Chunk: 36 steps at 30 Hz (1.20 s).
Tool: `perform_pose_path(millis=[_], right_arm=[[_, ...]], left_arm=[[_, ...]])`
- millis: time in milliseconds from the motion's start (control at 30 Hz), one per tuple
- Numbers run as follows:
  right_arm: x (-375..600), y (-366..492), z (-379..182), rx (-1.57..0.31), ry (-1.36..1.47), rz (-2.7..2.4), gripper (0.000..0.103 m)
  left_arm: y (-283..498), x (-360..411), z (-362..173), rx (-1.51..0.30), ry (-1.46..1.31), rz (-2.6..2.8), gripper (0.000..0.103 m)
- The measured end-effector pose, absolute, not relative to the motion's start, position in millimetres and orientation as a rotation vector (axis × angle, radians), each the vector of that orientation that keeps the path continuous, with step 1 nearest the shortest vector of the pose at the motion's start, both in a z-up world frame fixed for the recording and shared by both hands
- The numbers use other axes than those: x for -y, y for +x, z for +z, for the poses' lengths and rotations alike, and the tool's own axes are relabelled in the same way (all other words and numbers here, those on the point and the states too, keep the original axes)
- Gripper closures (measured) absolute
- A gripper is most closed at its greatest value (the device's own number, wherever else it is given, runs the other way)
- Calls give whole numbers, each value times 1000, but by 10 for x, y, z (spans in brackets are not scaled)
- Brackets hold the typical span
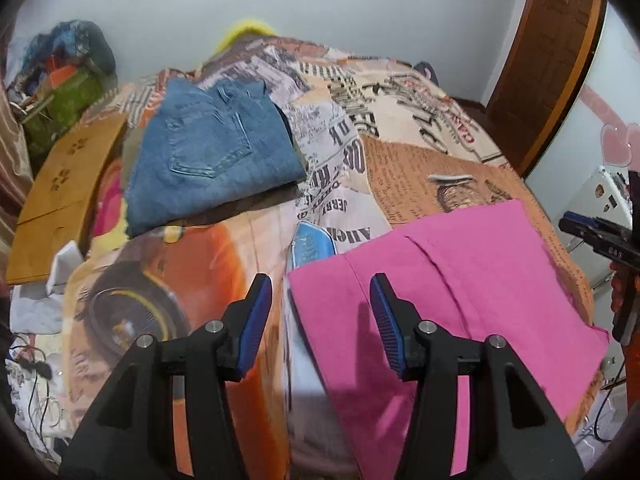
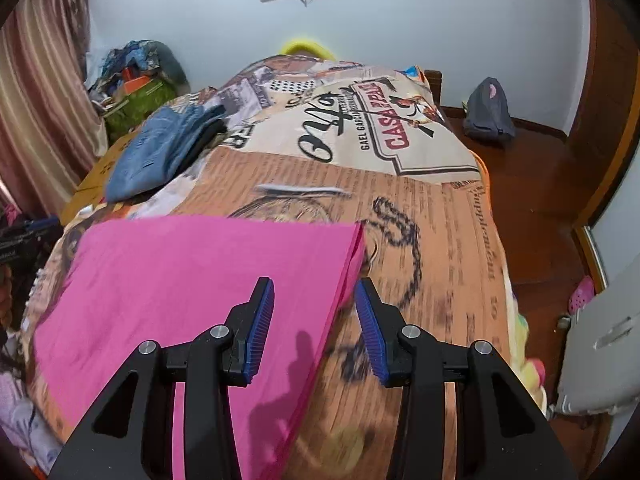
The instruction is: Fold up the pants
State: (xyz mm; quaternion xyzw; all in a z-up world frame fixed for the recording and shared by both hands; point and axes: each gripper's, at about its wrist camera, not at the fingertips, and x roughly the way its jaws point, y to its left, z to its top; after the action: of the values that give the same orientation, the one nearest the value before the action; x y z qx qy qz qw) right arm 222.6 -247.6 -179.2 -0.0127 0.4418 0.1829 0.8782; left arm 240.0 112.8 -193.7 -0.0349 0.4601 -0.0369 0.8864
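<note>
Pink pants (image 1: 460,280) lie folded flat on the printed bedspread (image 1: 360,152) near the bed's front edge. They also show in the right wrist view (image 2: 192,280). My left gripper (image 1: 320,320) is open and empty, hovering over the pants' left edge. My right gripper (image 2: 314,328) is open and empty, hovering over the pants' right edge. The right gripper also shows at the far right of the left wrist view (image 1: 596,236).
Folded blue jeans (image 1: 208,156) lie on the far left of the bed, also seen in the right wrist view (image 2: 160,148). A cardboard sheet (image 1: 60,200) sits at the left edge. Clutter pile (image 1: 68,76) by the wall. A grey bag (image 2: 488,108) is on the wooden floor.
</note>
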Motion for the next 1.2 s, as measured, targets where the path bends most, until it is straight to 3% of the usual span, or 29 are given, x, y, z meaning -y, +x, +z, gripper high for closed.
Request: perform_pose_path(millis=[167,333,400,433,467,567,900,1033,1100,1167,1200], right_arm=[[2466,2606,-2136,-994,0,370,52],[2420,2849,-2496,-1096,52,434,52],[2418,2871,-2525,-1080,73,456,68],[2418,2887,-2531,-1079,85,472,87],[2418,2913,-2533,-1081,76,461,93],[2379,2919,-2517,-1037,21,435,97],[2299,3079,-2530,-1010,-100,348,99],[2234,3040,-2411,-1025,-126,349,96],[2257,2972,-2280,-1018,-119,342,85],[2298,2848,-2090,-987,-115,336,63],[2313,2773,-1992,-958,-117,336,61]], left_arm=[[2643,-1140,-2313,-1044,-115,-101,50],[2711,-1141,-2450,-1053,-169,-133,51],[2723,-1128,-2442,-1040,-170,-144,60],[2730,-1115,-2434,-1035,-165,-149,61],[2737,-1102,-2422,-1027,-156,-145,65],[2770,-1050,-2386,-1011,-126,-129,71],[2908,-1065,-2409,-1015,-80,-59,71],[2760,-1126,-2213,-1011,-84,-49,70],[2587,-1159,-2039,-980,-81,-60,62],[2431,-1172,-1909,-954,-80,-55,50],[2342,-1182,-1853,-942,-81,-51,45]])
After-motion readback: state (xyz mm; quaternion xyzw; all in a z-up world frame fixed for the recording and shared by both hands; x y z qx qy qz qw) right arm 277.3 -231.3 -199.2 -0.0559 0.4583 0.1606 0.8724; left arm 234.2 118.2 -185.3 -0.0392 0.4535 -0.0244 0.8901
